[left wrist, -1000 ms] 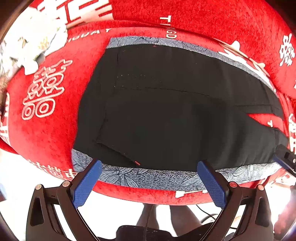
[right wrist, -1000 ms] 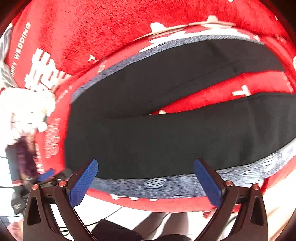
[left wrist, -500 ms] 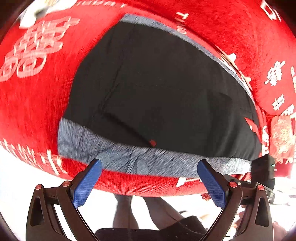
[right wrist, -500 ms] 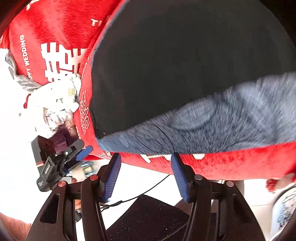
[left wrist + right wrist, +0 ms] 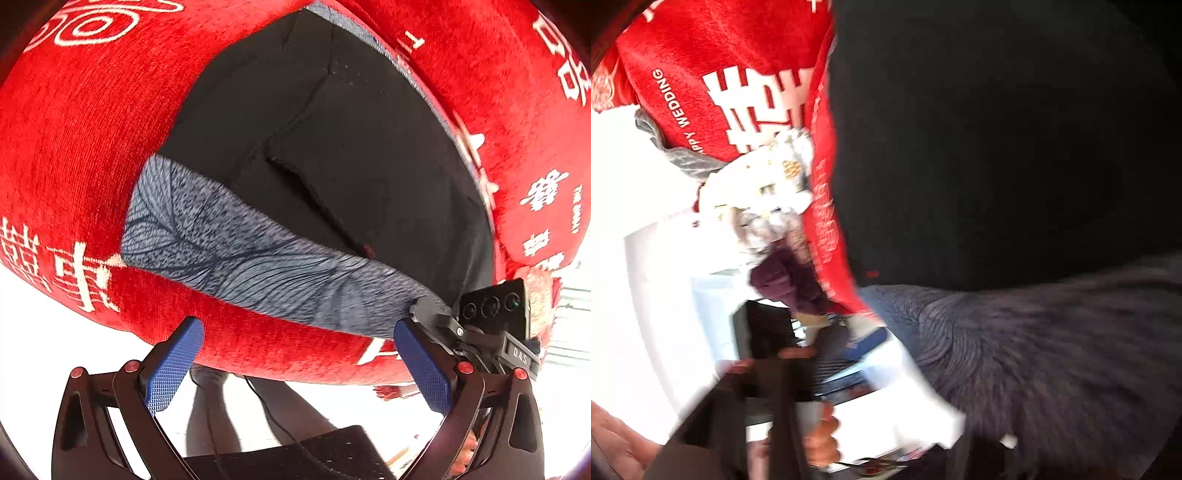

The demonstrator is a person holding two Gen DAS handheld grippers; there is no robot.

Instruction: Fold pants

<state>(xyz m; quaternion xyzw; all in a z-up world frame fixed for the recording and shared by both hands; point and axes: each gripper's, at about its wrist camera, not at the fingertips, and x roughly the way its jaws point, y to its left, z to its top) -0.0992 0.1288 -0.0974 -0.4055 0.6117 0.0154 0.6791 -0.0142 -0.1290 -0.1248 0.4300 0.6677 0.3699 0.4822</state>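
Black pants [image 5: 351,147] with a grey leaf-patterned side band [image 5: 258,266] lie flat on a red blanket [image 5: 74,129]. My left gripper [image 5: 299,365] is open and empty, just off the near edge, short of the band. In the left wrist view my right gripper [image 5: 424,308] touches the band's right end. The right wrist view is blurred and filled by the black cloth [image 5: 997,147] and the band [image 5: 1052,350]; its own fingers are hidden.
The red blanket carries white characters and "HAPPY WEDDING" lettering [image 5: 676,110]. A white patterned cloth [image 5: 764,184] and a dark maroon item [image 5: 786,280] lie at its left edge. A person's legs [image 5: 221,406] stand below the near edge.
My left gripper swung left and closer to the band, still open. My right gripper narrowed, then pushed into the band's end until cloth fills its view.
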